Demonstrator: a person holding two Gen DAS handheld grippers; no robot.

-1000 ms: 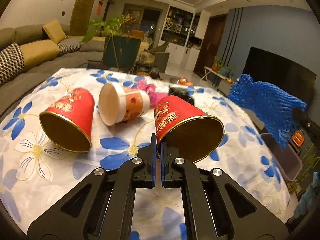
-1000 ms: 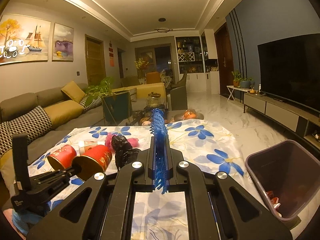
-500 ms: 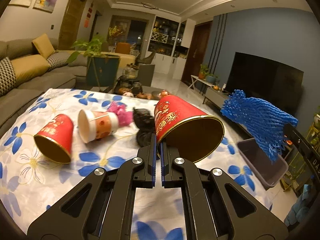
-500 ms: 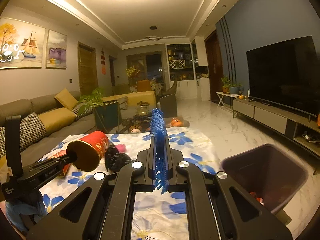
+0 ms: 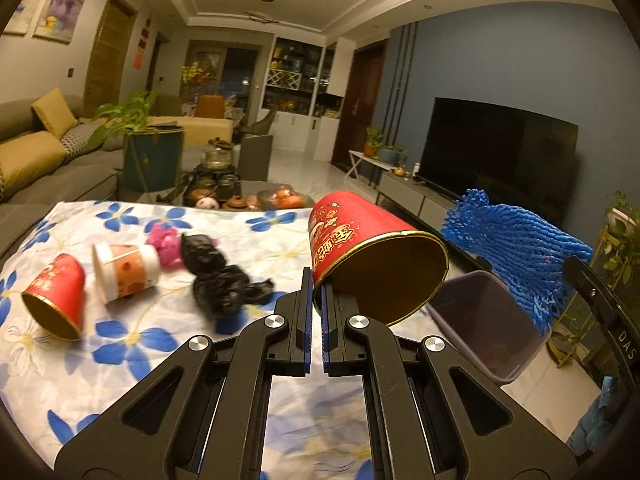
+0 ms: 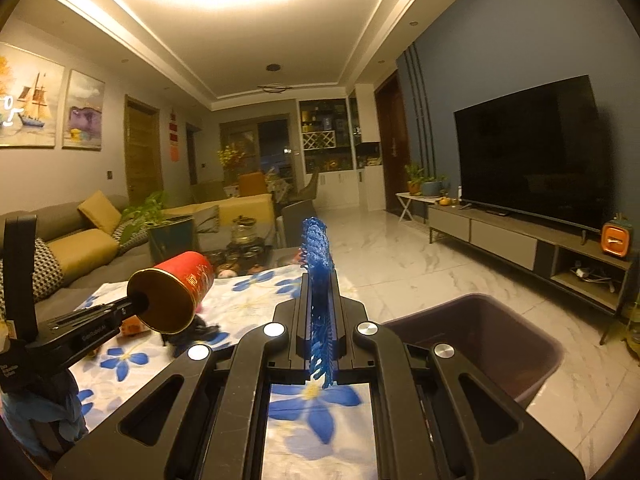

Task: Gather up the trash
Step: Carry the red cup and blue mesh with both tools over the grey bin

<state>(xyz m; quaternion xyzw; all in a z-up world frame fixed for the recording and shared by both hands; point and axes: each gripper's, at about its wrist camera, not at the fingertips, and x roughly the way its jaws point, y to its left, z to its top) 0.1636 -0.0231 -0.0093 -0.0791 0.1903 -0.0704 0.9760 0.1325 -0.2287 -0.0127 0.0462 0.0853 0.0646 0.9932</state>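
I am in a home living room — a grey sectional sofa (image 6: 60, 236) with mustard-yellow cushions (image 6: 98, 210) runs along one wall under framed sailing-ship paintings (image 6: 30, 108), and a large black flat-screen television (image 6: 532, 168) stands on a long low cabinet (image 6: 500, 238) against the blue wall. Glossy white marble floor tiles (image 6: 400, 264) lead to a lit glass display cabinet (image 6: 324, 140) — all domestic.

Red with gold and white print outside, gold inside: held paper cup (image 5: 372, 248). Same red and gold on second cup (image 5: 56, 296), left of it. White rim, orange-patterned wall: third cup (image 5: 124, 272). Glossy black: crumpled bag (image 5: 224, 280). Pink: wad (image 5: 166, 242) behind bag. Bright blue mesh: foam net (image 5: 516, 256). White with blue flowers, yellow centres: counter cloth (image 5: 132, 344). Dark purple-grey: bin (image 5: 500, 320). Black with blue pads: left gripper (image 5: 316, 292).
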